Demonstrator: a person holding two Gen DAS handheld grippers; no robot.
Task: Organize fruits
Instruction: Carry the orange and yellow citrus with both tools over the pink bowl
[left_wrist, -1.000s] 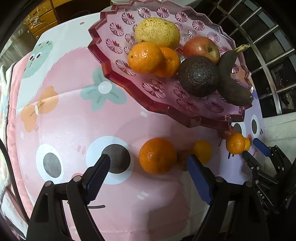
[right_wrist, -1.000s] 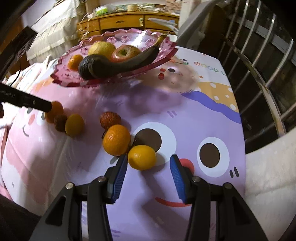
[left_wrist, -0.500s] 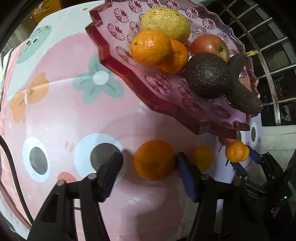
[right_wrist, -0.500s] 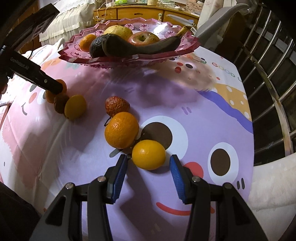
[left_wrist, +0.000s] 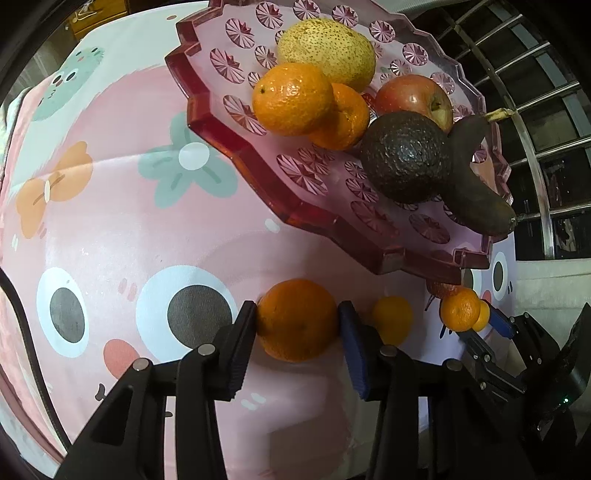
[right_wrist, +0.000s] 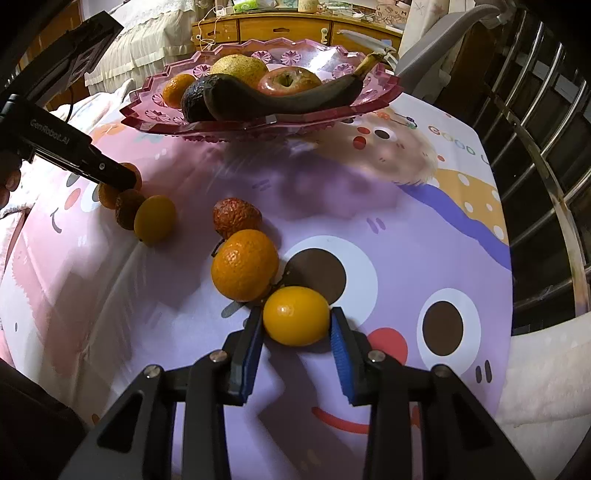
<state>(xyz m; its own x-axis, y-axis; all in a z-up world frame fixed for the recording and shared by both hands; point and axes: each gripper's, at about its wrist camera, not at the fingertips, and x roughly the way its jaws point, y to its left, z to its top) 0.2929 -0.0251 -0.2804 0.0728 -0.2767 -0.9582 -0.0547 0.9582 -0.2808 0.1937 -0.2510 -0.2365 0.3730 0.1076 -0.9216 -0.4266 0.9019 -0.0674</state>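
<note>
Left gripper (left_wrist: 297, 321): jaws closing, blue pads touching both flanks of the orange (left_wrist: 297, 319), which sits on the cartoon-print cloth (left_wrist: 147, 229) just below the near rim of the pink fruit tray (left_wrist: 229, 140). Right gripper (right_wrist: 296, 323): jaws closing on the small yellow citrus (right_wrist: 296, 320), pads at its two sides; a second orange (right_wrist: 244, 269) touches that fruit on the far left, with a reddish-brown fruit (right_wrist: 236, 218) just beyond. Judgement: both grips look centred across the widest part; squeeze only until the skin stops sliding, then lift straight up so the right-hand fruit clears its neighbour without rolling it, and carry both over the tray rim to bare patches beside the avocado (left_wrist: 404, 157) and banana (left_wrist: 472, 184). Both grippers point steeply down at the cloth, jaws roughly level side to side. A hand (right_wrist: 7, 184) shows at the left edge of the right wrist view.
</note>
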